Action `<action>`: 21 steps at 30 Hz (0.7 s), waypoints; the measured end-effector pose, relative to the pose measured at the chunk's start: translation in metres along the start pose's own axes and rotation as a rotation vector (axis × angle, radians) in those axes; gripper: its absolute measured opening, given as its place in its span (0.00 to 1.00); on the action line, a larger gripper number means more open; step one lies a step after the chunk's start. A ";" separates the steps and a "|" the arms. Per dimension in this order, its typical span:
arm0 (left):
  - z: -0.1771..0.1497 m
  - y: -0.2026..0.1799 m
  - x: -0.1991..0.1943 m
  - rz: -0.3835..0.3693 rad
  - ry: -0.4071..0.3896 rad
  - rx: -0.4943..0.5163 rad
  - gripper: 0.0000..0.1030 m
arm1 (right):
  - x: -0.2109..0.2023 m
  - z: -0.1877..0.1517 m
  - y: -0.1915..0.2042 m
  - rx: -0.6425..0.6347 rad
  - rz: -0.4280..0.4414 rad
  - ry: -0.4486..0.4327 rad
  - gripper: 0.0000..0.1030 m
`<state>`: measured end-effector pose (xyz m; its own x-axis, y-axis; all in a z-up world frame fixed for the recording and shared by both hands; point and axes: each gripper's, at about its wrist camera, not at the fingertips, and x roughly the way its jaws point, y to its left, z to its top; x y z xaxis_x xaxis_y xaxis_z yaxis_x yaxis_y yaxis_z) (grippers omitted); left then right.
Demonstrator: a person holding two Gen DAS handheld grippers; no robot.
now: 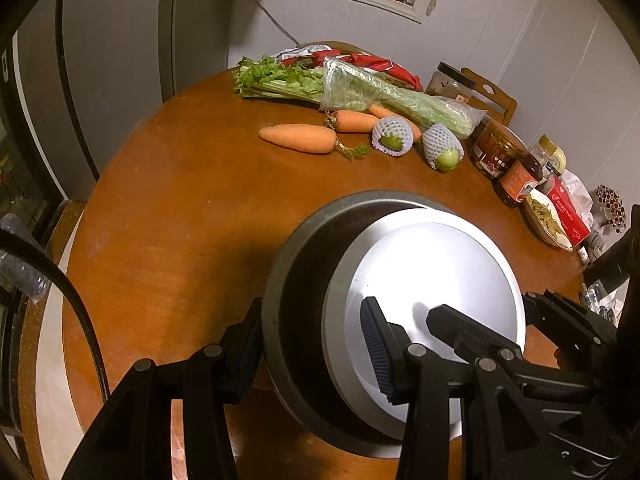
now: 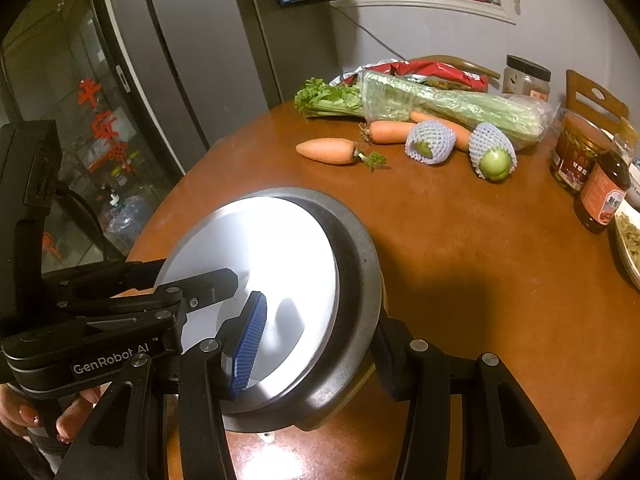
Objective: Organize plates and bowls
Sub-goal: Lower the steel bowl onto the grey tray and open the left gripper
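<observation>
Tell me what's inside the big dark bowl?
A white plate sits inside the dark bowl, tilted against its rim. The plate covers most of the bowl's inside, so anything under it cannot be seen. Both grippers' fingers also hide the near edge.

Dark bowl's (image 1: 296,280) near rim hiding behind claw arms, white plate (image 2: 280,248) glare washing out, dish of food (image 2: 628,240) cut off by frame edge

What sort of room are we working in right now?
Most likely a home dining or kitchen corner: a round wooden table holding celery, carrots and sauce jars, with a dining chair behind.
</observation>
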<state>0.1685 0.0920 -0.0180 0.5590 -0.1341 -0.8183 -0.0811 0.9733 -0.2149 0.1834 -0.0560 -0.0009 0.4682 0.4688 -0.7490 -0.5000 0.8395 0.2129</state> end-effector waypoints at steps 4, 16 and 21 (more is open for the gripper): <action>0.000 0.000 0.000 0.003 -0.003 0.005 0.45 | 0.000 -0.001 0.001 -0.005 -0.006 -0.002 0.50; -0.001 0.002 0.000 0.014 0.001 0.012 0.46 | 0.001 0.000 0.006 -0.035 -0.037 -0.002 0.50; 0.000 0.003 -0.001 0.015 -0.005 0.012 0.46 | 0.001 0.000 0.007 -0.038 -0.044 -0.001 0.50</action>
<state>0.1675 0.0948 -0.0181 0.5619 -0.1190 -0.8186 -0.0790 0.9774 -0.1963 0.1802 -0.0499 -0.0002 0.4911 0.4320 -0.7564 -0.5059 0.8484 0.1560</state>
